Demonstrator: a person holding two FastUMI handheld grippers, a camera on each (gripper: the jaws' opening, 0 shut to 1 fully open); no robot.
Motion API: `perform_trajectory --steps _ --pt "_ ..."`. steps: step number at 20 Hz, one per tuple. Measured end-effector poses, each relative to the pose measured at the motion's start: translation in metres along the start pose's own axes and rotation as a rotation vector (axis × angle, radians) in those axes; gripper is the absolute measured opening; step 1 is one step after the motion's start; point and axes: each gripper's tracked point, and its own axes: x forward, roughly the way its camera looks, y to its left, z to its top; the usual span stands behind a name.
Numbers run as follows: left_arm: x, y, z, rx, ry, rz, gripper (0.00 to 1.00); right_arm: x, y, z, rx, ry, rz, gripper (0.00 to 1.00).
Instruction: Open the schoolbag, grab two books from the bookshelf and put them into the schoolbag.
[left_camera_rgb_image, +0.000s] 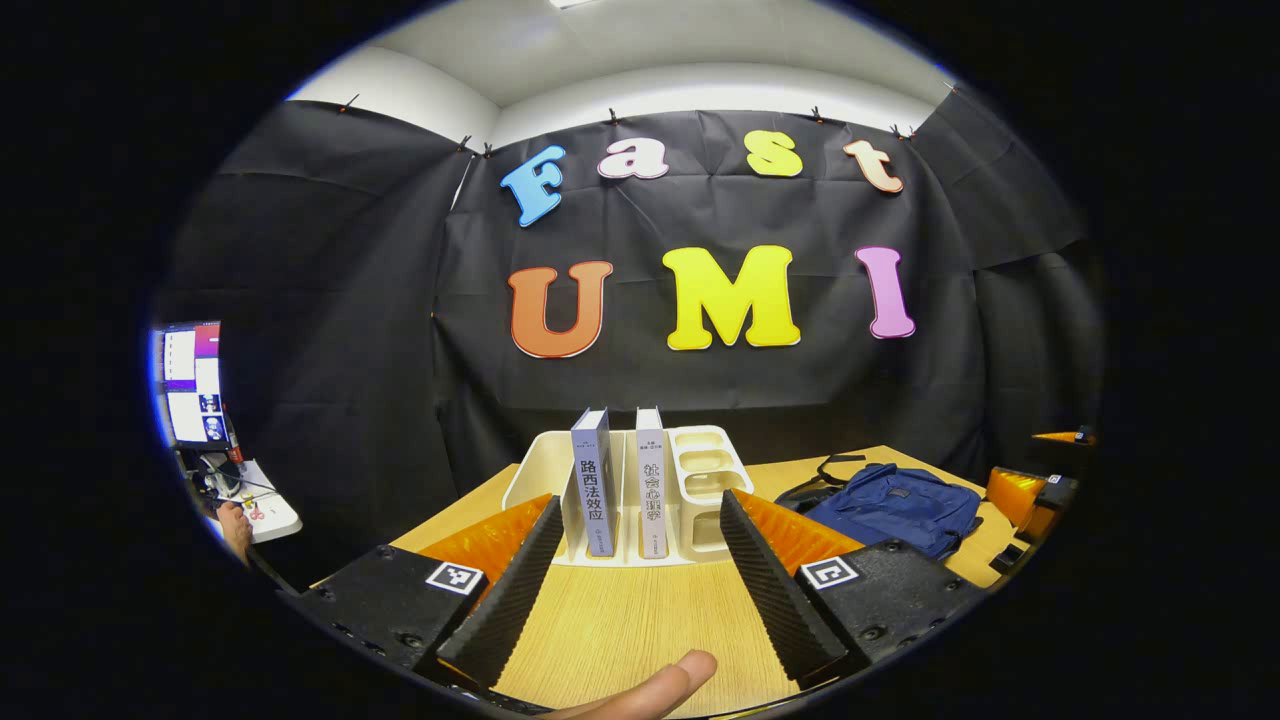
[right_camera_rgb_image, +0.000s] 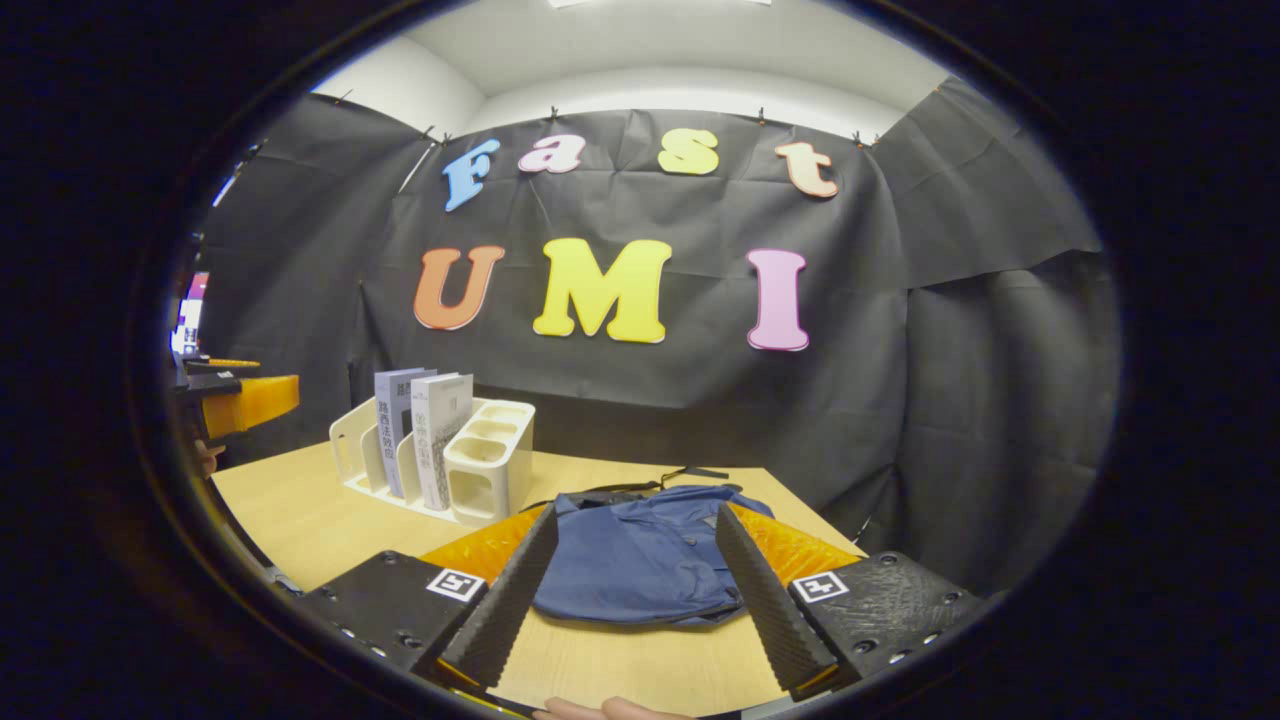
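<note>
Starting on the flat blue fabric schoolbag (right_camera_rgb_image: 640, 555), the released right claw (right_camera_rgb_image: 628, 590) should pinch its zipper pull; left claw (left_camera_rgb_image: 628, 580), also released, faces the white plastic bookshelf (left_camera_rgb_image: 700, 480).

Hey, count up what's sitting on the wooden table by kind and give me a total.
Books: 2, a dark-spined book and a pale-spined book, both upright in the rack
Racks: 1, the white rack
Bags: 1, the blue schoolbag, lying flat
Total: 4
</note>
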Motion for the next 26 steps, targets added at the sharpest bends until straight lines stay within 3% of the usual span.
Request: perform_trajectory --steps 7,13,14,17,21,25,26 --pt "-0.002 0.003 0.005 -0.002 -0.019 -0.01 0.99 0.048 0.037 -0.044 -0.04 0.108 0.033 0.96" --pt "0.003 0.01 0.0 0.029 -0.021 -0.022 0.99 0.089 0.094 -0.088 -0.093 0.244 0.13 0.93" --pt "0.006 0.013 -0.003 0.039 -0.017 -0.022 0.99 0.095 0.101 -0.094 -0.115 0.263 0.14 0.99" --pt "0.015 0.022 -0.01 0.051 0.0 -0.009 0.99 0.112 0.115 -0.118 -0.178 0.323 0.137 0.98" --pt "0.029 0.011 -0.03 0.074 0.027 -0.074 0.99 0.137 0.112 -0.136 -0.28 0.363 0.044 0.95" --pt "0.041 0.023 -0.045 0.048 0.08 -0.049 0.99 0.149 0.12 -0.157 -0.331 0.432 0.029 0.98" --pt "0.043 0.024 -0.047 0.04 0.087 -0.048 0.99 0.153 0.118 -0.157 -0.345 0.436 0.012 0.94"
